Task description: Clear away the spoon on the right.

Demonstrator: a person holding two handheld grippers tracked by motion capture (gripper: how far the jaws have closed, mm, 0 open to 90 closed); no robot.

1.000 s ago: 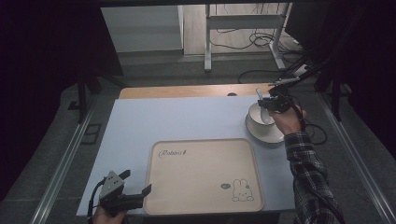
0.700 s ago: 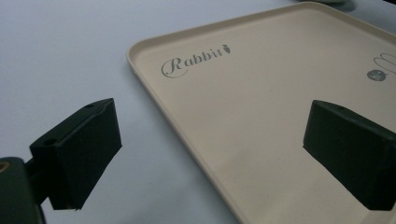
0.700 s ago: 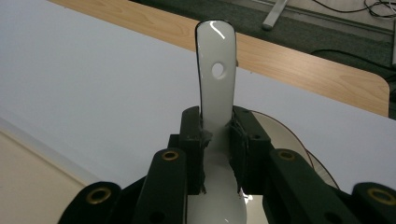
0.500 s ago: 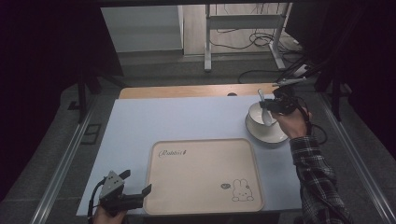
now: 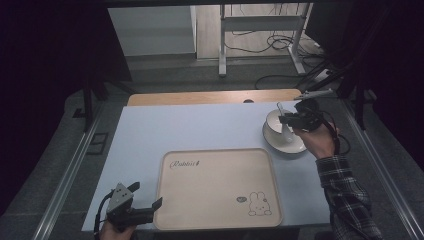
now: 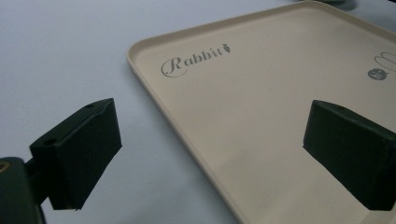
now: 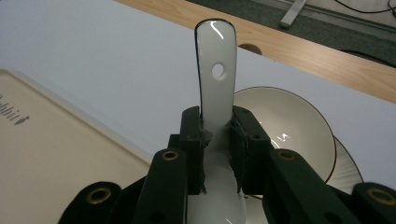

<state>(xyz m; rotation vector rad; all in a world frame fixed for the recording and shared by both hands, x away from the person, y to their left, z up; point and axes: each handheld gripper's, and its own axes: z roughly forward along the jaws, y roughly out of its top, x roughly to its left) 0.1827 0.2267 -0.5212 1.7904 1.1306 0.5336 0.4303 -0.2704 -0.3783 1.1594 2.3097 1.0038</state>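
A white ceramic spoon [image 7: 215,88] with a hole in its handle stands clamped between the jaws of my right gripper [image 7: 216,140], handle pointing up and away. In the high view the right gripper [image 5: 292,120] holds the spoon [image 5: 284,125] over a white bowl [image 5: 274,122] that sits on a saucer [image 5: 295,146] at the right of the table. The bowl [image 7: 289,126] lies just beyond the jaws. A beige tray [image 5: 220,185] marked "Rabbit" lies at the front centre. My left gripper [image 5: 146,202] is open at the tray's front left corner, its jaws straddling the tray's rim [image 6: 187,135].
The pale blue table top [image 5: 180,130] stretches left and behind the tray. A wooden strip [image 5: 210,97] runs along the far edge. Metal rails flank the table, and cables lie on the floor beyond.
My right gripper has shifted slightly back and right over the bowl, lifting the spoon's handle upward. The left gripper has stayed put.
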